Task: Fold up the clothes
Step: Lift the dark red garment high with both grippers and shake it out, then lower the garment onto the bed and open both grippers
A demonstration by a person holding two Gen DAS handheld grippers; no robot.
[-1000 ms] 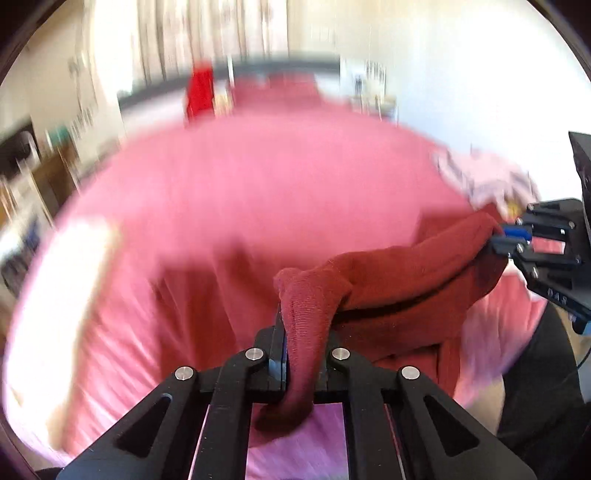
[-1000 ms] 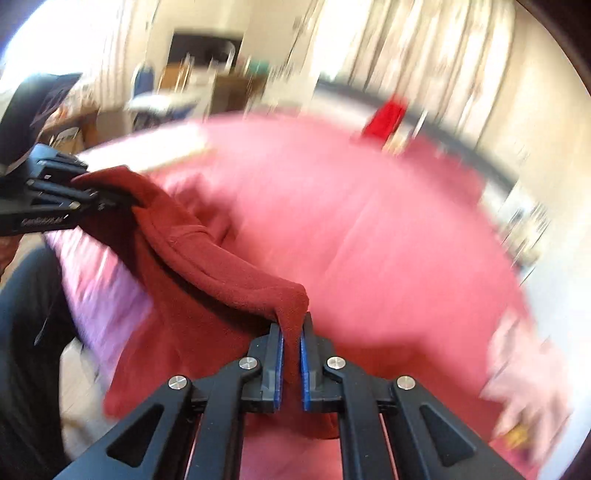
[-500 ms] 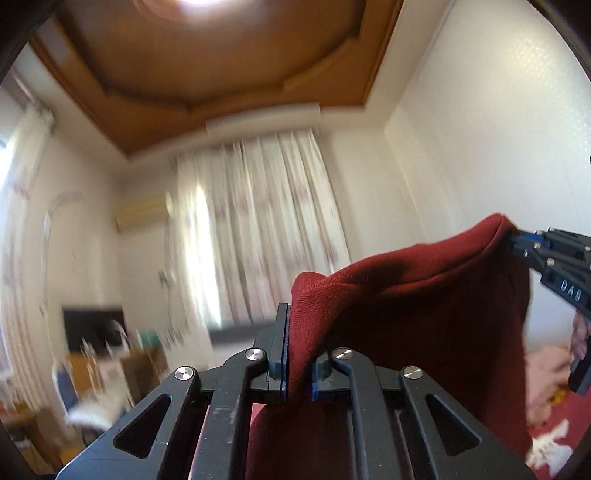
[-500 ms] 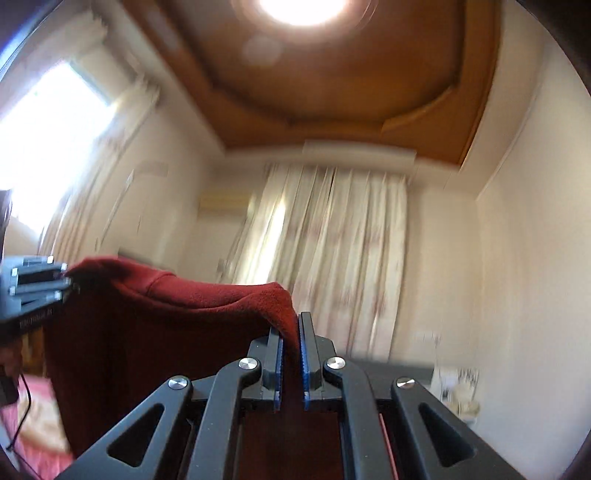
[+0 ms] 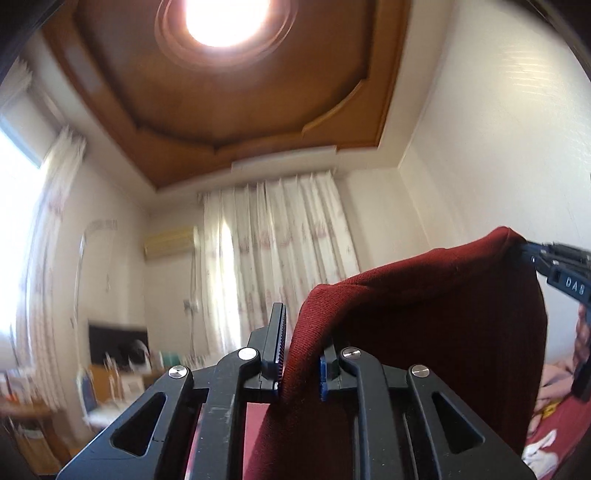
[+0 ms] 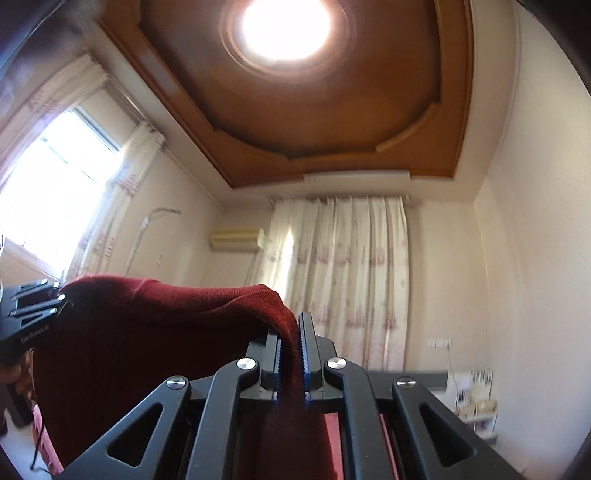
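Cloth, dark red knit (image 5: 424, 332), held up high in the air between both tools, top edge pulled out in a line from one tool to the other and the rest hanging down below. Left gripper (image 5: 301, 354) pinching one top corner of the cloth, fabric squeezed between the two black fingers with the blue pads, a fold bulging up and over the right finger. Seen from the right wrist, that same tool off to the far left, clamped on the corner there. Right gripper (image 6: 291, 354) pressed together on the other top corner, a thin strip of red cloth caught between its toothed blue pads and dropping straight down past them. From the left wrist, that tool far out to the right, biting the high corner of the cloth. Both tools tipped upward, looking at the room. Straight above, brown wooden ceiling (image 6: 332, 122) with a bright round lamp (image 6: 286, 27). Ahead of the fingers, long white curtains (image 6: 340, 273) with faint pink marks, light shining through. Left of the curtains, pale air conditioner (image 6: 236, 240) on the wall. Farther left from the right tool, bright window (image 6: 55, 192). Low and left of the left tool, dark screen (image 5: 118, 343) and blurry furniture. Low right of the left tool, red bedding (image 5: 561, 424) with pale clothes on it, too blurry to name.
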